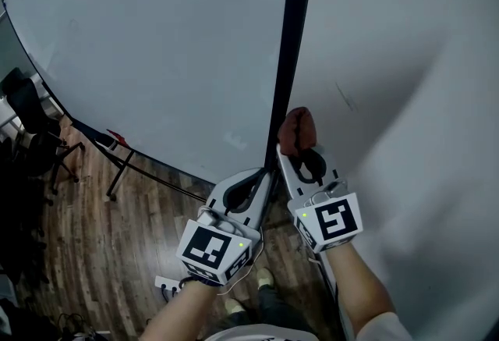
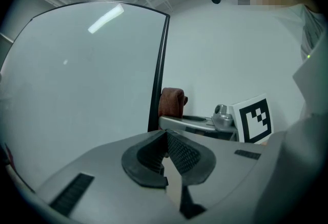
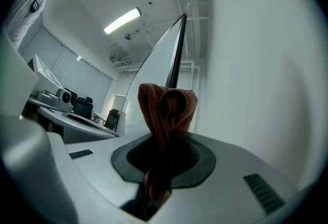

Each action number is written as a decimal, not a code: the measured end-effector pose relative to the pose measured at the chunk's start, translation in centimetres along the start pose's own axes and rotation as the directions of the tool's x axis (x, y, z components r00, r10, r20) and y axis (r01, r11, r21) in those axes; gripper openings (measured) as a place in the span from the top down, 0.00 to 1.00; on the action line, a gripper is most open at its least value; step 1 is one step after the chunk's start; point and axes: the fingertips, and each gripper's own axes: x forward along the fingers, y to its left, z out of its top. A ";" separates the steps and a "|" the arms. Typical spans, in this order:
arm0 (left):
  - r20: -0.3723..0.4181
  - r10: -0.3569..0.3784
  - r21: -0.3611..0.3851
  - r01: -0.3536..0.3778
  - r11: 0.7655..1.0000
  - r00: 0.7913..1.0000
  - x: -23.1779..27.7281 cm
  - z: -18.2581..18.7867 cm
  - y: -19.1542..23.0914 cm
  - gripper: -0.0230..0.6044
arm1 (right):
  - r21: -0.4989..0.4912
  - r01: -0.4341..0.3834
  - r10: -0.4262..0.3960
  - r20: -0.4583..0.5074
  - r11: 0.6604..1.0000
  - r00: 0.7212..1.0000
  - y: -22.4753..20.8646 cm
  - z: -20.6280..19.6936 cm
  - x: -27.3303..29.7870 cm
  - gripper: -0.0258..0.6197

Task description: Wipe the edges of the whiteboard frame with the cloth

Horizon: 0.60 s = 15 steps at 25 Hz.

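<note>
Here the right gripper (image 1: 295, 152) pinches a bunched brown cloth (image 1: 297, 129) tight between its jaws, and the cloth touches the black frame (image 1: 290, 43) at the whiteboard's (image 1: 156, 51) right edge. The left gripper (image 1: 263, 174) sits just beside the frame, lower down, its jaws pressed together on nothing.

A ceiling lamp (image 3: 123, 20) at 11 o'clock is giving cool light, glaring on the whiteboard (image 2: 77, 89); both gripper views are bending and darkening at the edges.
</note>
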 end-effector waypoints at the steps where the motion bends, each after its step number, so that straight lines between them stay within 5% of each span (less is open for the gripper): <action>1: -0.006 0.002 -0.002 -0.002 1.000 1.000 0.0 -0.3 0.0 0.95 | 0.014 0.000 0.000 -0.012 1.000 1.000 0.1 -0.8 -0.1 0.86; 10: -0.030 0.031 -0.018 -0.032 0.999 0.999 -1.3 -4.2 1.8 0.95 | 0.047 0.011 -0.008 -0.082 0.999 0.997 1.4 -6.6 0.5 0.86; 15: -0.042 0.028 -0.047 -0.029 0.998 0.999 -3.1 -3.6 0.0 0.95 | 0.031 -0.002 0.005 -0.081 1.000 0.997 2.3 -4.8 -2.5 0.86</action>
